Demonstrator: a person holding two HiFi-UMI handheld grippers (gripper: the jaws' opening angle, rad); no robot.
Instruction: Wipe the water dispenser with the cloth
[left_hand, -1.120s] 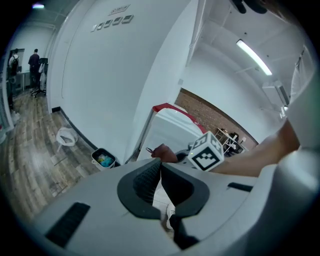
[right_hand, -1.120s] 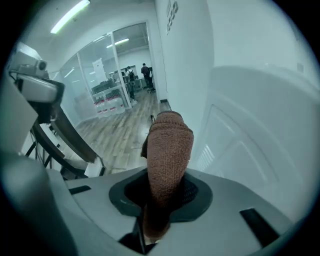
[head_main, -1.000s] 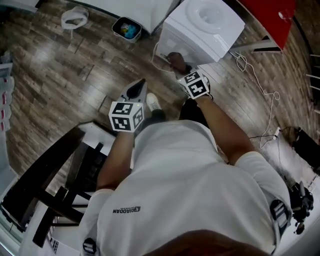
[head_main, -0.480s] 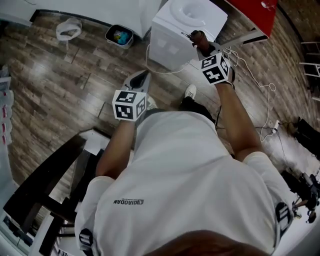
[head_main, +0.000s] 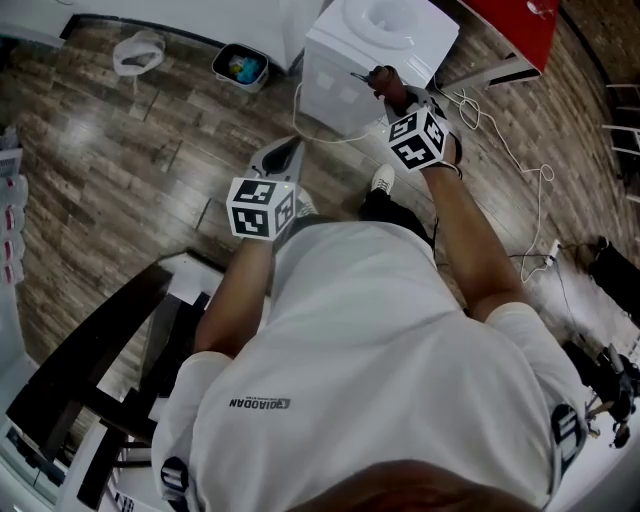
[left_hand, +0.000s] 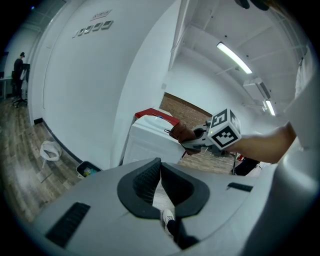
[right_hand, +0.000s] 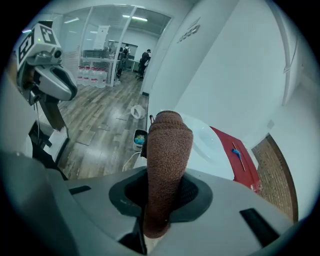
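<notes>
Two grippers, one cloth (right_hand: 167, 145), one water dispenser (head_main: 335, 70).
My right gripper (head_main: 381, 82) clamps the brown cloth, nudged slightly left along the dispenser's top edge since before; left gripper (left_hand: 160, 181) unmoved, jaws together, empty.

I read the cloth (right_hand: 167, 145) as rust-brown knit and the water dispenser (head_main: 345, 75) as plain white. My left gripper (left_hand: 160, 167) and right gripper (right_hand: 167, 192) are pale grey with black ribbed pads and black-and-white square-patterned cubes. The floor (head_main: 120, 150) at nine o'clock is grey-brown wood grain. The panel (head_main: 515, 30) at one o'clock is red.
</notes>
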